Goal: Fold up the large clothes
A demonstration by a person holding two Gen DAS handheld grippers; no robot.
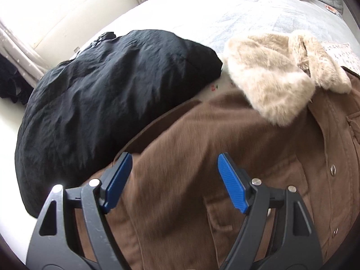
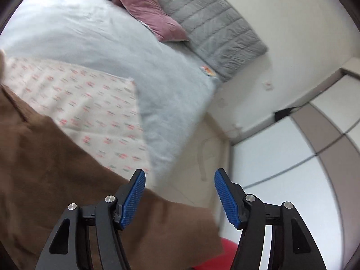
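Brown coat (image 1: 202, 157) lies spread on the bed (image 1: 225, 18), with its cream fur collar (image 1: 276, 72) at the far end and a row of metal snap buttons (image 1: 332, 169) along the front edge on the right. Its cloth is thick and a little fuzzy, and a flat pocket (image 1: 216, 220) shows near the left gripper (image 1: 174, 175). A folded black garment (image 1: 101, 103) lies just beside the coat on its left side. No container shows in either view. The left gripper hangs over the coat with its blue pads spread wide and nothing between them. The right gripper (image 2: 179, 190) is also spread wide and holds nothing; it is above the coat's edge (image 2: 67, 180), at the side of the bed. Under the coat lies a white printed cloth (image 2: 85, 108) on the pale blue blanket (image 2: 90, 36). A pink pillow (image 2: 150, 11) and a grey quilt (image 2: 207, 27) are at the far end.
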